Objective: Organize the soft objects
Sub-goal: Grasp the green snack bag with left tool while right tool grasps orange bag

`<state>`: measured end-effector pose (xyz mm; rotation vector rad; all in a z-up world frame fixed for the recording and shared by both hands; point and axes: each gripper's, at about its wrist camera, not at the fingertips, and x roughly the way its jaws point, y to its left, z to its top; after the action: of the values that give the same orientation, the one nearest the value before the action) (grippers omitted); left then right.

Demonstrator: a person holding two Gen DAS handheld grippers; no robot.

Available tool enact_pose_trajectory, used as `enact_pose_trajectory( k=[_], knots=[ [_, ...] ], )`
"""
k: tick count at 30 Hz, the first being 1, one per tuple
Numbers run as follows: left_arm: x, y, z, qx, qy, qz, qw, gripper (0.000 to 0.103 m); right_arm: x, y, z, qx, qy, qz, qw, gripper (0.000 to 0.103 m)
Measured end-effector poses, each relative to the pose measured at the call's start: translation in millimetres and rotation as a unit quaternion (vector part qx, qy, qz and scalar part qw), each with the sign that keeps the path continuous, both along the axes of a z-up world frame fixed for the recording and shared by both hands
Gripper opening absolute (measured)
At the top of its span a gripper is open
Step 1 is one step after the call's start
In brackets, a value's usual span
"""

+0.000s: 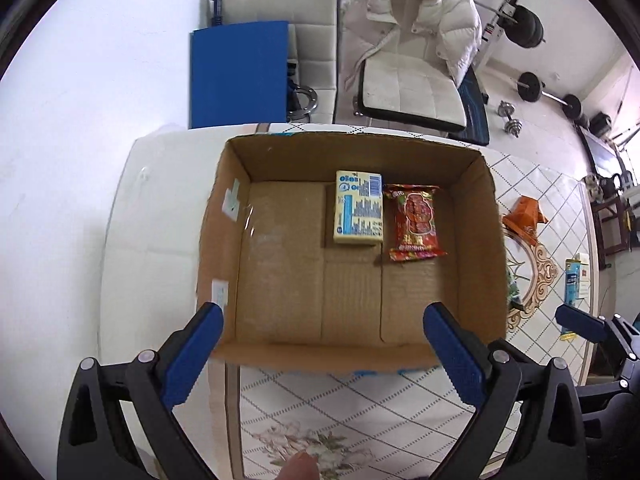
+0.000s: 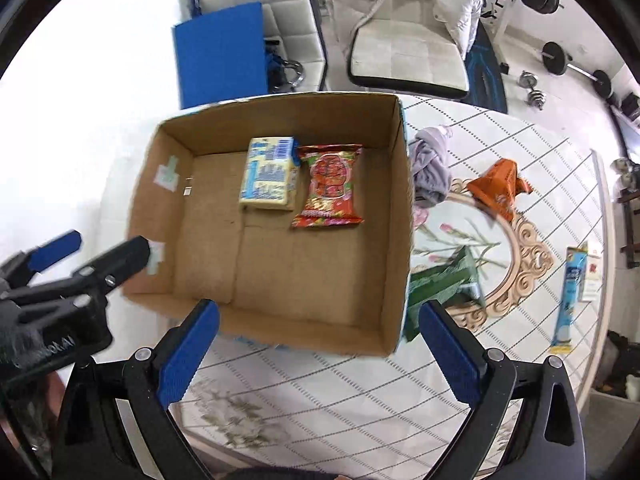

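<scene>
Matt corrugated cardboard box (image 1: 472, 216), glossy packets.
Shiny red foil-like wrapper (image 1: 416, 222); smooth printed yellow pack (image 1: 358, 210); soft lilac cloth (image 2: 430, 172); glossy patterned tabletop (image 2: 520, 148); matt ribbed blue plastic pads (image 1: 196, 350).

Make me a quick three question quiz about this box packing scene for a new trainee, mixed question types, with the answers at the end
1. True or false: the left hand-held gripper is shut on a packet.
2. How many items lie inside the cardboard box?
3. Multiple choice: the red snack packet lies: A) on top of the yellow carton, B) beside it on the box floor, C) outside the box.

Key:
1. False; it is open and holds nothing.
2. Two.
3. B.
</scene>
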<state>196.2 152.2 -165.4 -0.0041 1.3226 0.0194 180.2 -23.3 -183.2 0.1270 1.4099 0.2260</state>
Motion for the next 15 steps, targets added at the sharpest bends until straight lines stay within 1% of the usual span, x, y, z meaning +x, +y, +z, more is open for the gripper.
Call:
enact_pose_trajectory(
  k=[3, 5, 8, 10, 11, 13, 15],
  knots=[
    [-12, -14, 16, -0.001, -0.012, 0.008, 0.9999, 0.103, -8, -11, 7, 0.021, 0.002, 0.0, 1.0, 0.102],
    [-14, -30, 23, 0.002, -0.018, -0.003, 0.9998, 0.103, -11, -26, 10, 0.033, 0.008, -0.005, 0.999, 0.102],
    [-10, -71, 32, 0.018, -0.026, -0.036, 0.9988, 0.103, -14, -68, 13, 0.042, 0.014, -0.023, 0.999, 0.102],
    [-4, -104, 31, 0.024, -0.029, -0.069, 0.9969, 0.103, -17, -104, 12, 0.033, 0.017, -0.042, 0.998, 0.102],
    [1, -127, 28, 0.029, -0.029, -0.093, 0.9948, 0.103, -17, -118, 10, 0.028, 0.019, -0.049, 0.998, 0.102],
    [9, -164, 16, 0.033, -0.018, -0.14, 0.9894, 0.103, -22, -165, -2, 0.007, 0.032, -0.077, 0.997, 0.102],
    [20, -207, -7, 0.045, 0.011, -0.2, 0.9787, 0.103, -28, -211, -17, -0.01, 0.051, -0.105, 0.993, 0.102]
  ],
)
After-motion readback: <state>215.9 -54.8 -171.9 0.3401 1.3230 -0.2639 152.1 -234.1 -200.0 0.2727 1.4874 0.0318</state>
